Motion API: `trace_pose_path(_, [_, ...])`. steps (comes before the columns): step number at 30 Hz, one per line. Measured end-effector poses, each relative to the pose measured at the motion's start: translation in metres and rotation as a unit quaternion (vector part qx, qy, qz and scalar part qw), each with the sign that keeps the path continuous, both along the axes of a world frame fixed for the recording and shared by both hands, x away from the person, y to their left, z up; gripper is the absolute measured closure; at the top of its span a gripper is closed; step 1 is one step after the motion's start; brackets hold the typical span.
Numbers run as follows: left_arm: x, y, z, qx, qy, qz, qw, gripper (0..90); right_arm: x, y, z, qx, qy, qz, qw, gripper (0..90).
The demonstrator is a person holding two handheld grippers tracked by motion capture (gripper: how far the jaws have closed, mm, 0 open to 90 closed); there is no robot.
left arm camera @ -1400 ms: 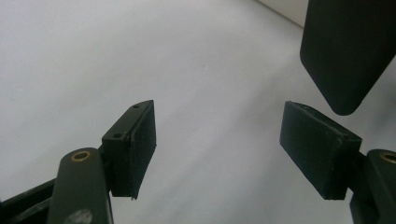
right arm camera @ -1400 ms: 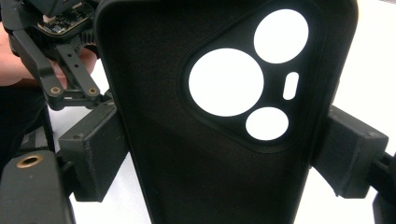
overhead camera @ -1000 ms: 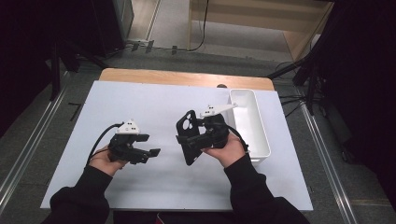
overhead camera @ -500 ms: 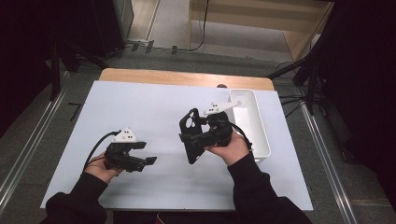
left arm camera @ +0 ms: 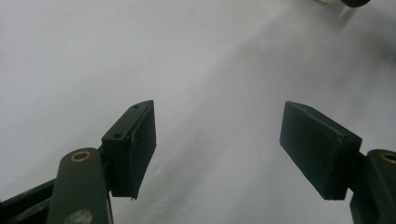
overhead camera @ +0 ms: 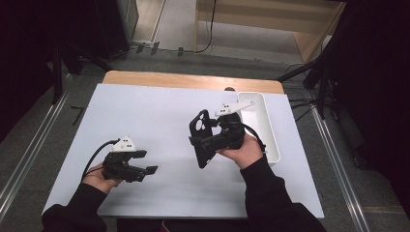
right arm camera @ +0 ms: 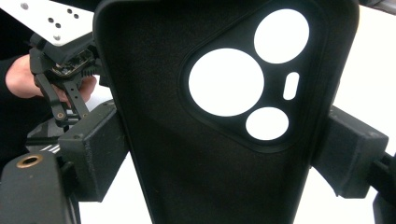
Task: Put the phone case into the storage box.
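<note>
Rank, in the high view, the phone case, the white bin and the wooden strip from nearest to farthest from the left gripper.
Measured from the left gripper:
1. Black phone case, to its right, clamped in the right gripper.
2. White bin, at the table's right edge.
3. Wooden strip, along the far edge.

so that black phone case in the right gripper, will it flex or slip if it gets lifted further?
The phone case looks like an empty thin shell with open camera cutouts, so probably light and somewhat bendy under squeeze. The right gripper clamps it across both side edges; its matte surface likely resists slipping. Held at one spot, its free end may wobble.
</note>
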State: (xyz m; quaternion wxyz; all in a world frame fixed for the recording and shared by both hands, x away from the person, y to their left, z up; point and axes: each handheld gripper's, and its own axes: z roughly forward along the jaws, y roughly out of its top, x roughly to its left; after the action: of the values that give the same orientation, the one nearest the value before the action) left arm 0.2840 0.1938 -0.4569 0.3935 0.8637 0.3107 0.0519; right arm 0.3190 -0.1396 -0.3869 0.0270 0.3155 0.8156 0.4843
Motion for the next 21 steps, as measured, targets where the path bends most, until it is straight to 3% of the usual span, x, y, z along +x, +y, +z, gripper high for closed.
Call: trace_pose_path(21, [-0.002,0.008,-0.001,0.000,0.015,0.004,0.9999,26.9,0.007,-0.021,0.019,0.012,0.002,-0.002,0.9999,11.7])
